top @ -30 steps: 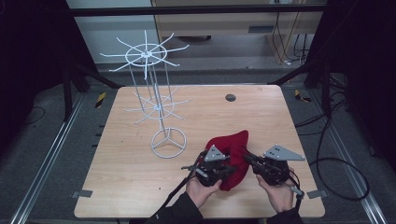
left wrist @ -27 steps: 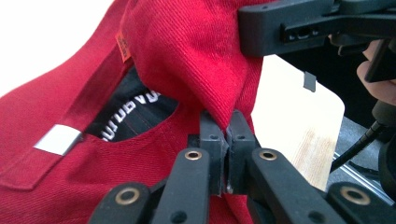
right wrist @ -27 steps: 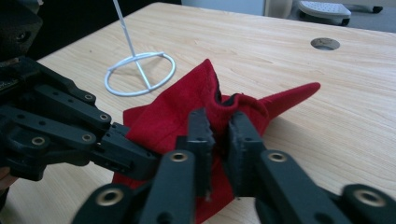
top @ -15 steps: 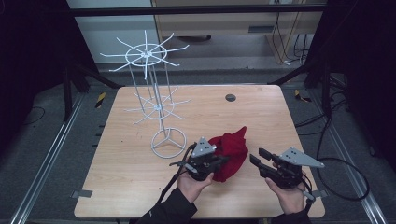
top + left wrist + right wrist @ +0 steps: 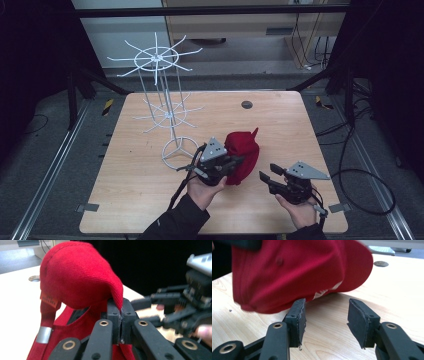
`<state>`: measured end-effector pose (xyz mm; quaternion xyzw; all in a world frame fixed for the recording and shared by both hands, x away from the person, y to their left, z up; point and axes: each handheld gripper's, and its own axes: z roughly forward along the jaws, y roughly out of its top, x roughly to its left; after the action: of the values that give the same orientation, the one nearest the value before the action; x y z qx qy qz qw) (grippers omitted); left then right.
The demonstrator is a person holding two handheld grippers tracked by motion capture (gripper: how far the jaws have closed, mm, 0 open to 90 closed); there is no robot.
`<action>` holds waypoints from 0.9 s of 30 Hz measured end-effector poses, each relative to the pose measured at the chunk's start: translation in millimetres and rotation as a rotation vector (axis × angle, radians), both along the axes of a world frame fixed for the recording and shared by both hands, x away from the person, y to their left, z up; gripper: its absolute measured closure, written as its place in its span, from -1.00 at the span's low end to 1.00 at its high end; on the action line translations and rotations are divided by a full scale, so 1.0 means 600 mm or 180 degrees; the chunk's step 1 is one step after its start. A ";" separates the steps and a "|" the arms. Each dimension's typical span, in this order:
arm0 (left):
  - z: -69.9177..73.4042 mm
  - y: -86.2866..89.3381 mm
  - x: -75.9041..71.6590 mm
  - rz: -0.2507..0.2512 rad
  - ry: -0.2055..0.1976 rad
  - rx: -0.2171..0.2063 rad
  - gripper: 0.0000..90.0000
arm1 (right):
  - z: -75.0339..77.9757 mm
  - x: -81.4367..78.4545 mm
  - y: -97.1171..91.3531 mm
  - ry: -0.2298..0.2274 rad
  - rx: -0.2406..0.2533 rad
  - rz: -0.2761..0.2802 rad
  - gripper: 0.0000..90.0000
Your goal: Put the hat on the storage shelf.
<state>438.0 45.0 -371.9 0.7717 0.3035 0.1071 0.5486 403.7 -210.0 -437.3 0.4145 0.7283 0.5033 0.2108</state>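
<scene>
Pinching red cap (image 5: 243, 155) edge tight in left gripper (image 5: 235, 165); right gripper (image 5: 266, 173) just opened, nothing between pads.

A red cap (image 5: 243, 156) of ribbed cloth is hanging lifted just above the desk (image 5: 150, 190), toward five o'clock of its centre, brim pointing to twelve, white lettering showing, strap with metal clasp dangling.

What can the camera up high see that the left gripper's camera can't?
The high view alone takes in the white wire rack standing at the back left of the table. The left gripper view alone catches the cap's silver strap clip and the fabric pinched tight between the left gripper jaws. Both show the red cap and the right gripper, open and apart from it.
</scene>
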 end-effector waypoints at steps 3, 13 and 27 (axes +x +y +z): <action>0.008 0.002 0.005 0.0041 -0.0006 -0.0051 0.96 | -0.004 0.000 0.004 -0.0004 -0.0022 0.0019 0.08; 0.025 0.002 0.019 0.0181 -0.0052 -0.0163 0.96 | -0.027 -0.002 0.049 0.0015 0.0022 0.0247 -0.11; 0.040 -0.010 0.026 0.0225 -0.0074 -0.0197 0.96 | -0.047 0.007 0.116 -0.0041 0.0174 0.0329 -0.17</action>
<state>453.4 39.1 -348.1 0.7419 0.3273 0.1259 0.5715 407.7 -140.1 -465.6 0.3787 0.7333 0.5359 0.1778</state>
